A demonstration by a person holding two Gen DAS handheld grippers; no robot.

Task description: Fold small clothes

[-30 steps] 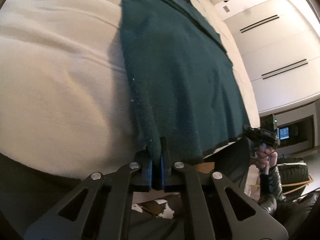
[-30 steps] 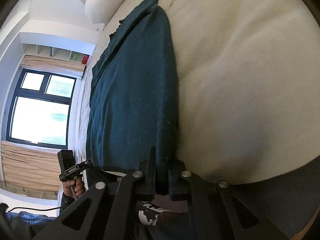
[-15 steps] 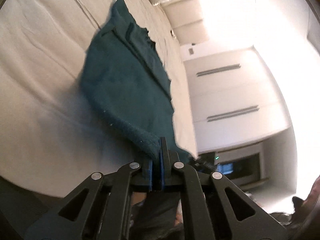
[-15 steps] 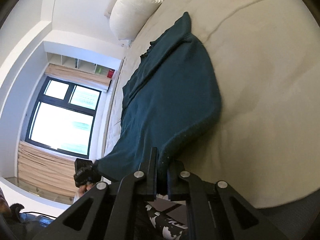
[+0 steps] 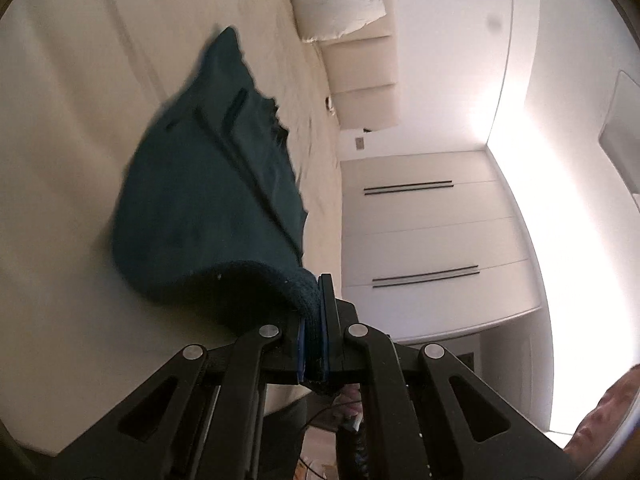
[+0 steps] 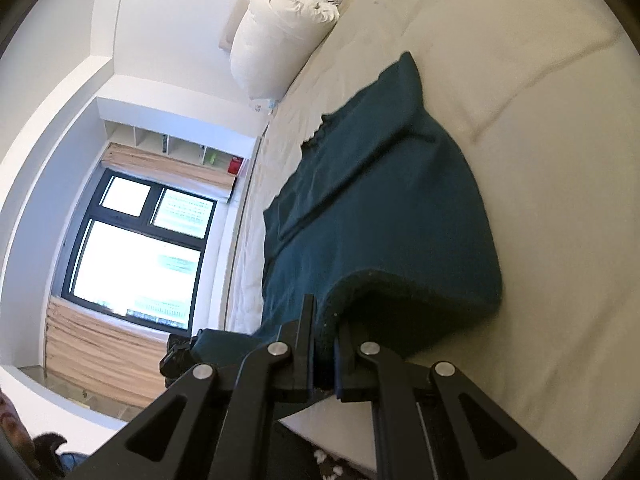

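Both grippers pinching the near hem of the teal garment, lifting it off the bed

The left gripper (image 5: pixel 313 322) is clamped on one hem corner, the right gripper (image 6: pixel 325 350) on the other, and the teal garment (image 6: pixel 372 208) billows between them while its far end lies on the cream bed (image 6: pixel 540 128). It looks soft, thick and light; it sags, so corner grips suit it best.

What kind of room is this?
Most likely a bedroom: a wide bed with a white pillow, built-in wardrobe doors, and a curtained window.
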